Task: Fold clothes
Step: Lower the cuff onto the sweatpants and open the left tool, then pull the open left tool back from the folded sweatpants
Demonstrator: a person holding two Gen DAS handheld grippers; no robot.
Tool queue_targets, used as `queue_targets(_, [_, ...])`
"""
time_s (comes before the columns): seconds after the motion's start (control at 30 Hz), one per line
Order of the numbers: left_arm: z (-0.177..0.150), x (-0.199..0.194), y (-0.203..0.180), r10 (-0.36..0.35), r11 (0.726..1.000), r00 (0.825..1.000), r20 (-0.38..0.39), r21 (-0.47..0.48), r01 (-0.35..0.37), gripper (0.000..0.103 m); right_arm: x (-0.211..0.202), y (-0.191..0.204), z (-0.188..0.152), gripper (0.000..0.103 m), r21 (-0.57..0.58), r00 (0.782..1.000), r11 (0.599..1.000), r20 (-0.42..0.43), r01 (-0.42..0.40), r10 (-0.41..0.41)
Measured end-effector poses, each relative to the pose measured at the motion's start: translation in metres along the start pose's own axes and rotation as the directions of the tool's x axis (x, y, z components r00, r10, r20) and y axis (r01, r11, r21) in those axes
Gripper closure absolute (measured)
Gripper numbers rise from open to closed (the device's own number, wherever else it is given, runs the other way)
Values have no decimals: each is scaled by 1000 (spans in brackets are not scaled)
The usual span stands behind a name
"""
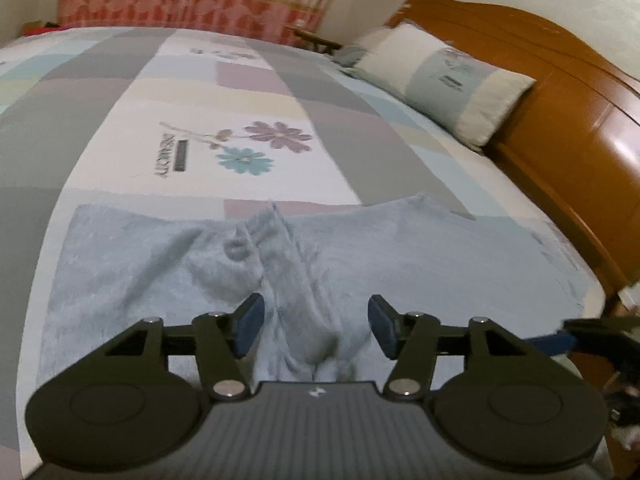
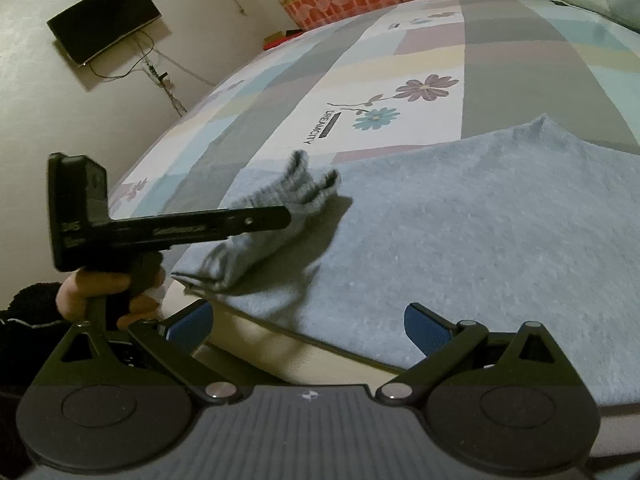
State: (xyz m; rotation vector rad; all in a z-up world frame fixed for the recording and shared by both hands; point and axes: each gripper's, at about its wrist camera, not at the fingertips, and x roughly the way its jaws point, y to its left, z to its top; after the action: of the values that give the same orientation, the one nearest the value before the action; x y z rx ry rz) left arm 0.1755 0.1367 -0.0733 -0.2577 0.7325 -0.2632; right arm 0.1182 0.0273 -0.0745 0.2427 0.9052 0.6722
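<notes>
Two grippers stand wide, holding nothing: the left gripper [image 1: 315, 326] straddles a bunched ribbed cuff [image 1: 276, 240] of the pale blue fleece sweater [image 2: 480, 220]; the right gripper [image 2: 308, 326] hovers at the bed [image 1: 120, 128] edge.

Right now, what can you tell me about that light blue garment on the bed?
The light blue garment looks like soft, fuzzy knit. Most of it lies spread flat on the patchwork bedspread, near the bed's edge. One sleeve with a ribbed cuff is folded in over the body, bunched and wrinkled. The left tool sits open around that sleeve, its pads apart from the cloth. The right tool hovers open at the near hem.
</notes>
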Motion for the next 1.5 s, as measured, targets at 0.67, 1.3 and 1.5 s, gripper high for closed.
queue_targets(0.67, [24, 2, 34, 24, 999, 1000, 2, -43, -24, 34, -5, -16, -3, 0, 35, 1000, 999, 8, 25, -25])
queue_targets(1.3, [-33, -44, 77, 83, 983, 995, -55, -161, -91, 31, 29, 17, 17, 0, -89, 998, 995, -44, -43, 39])
queue_targets(1.5, [-47, -72, 93, 113, 963, 993, -16, -245, -114, 31, 59, 55, 41, 0, -245, 994, 964, -54, -105, 94])
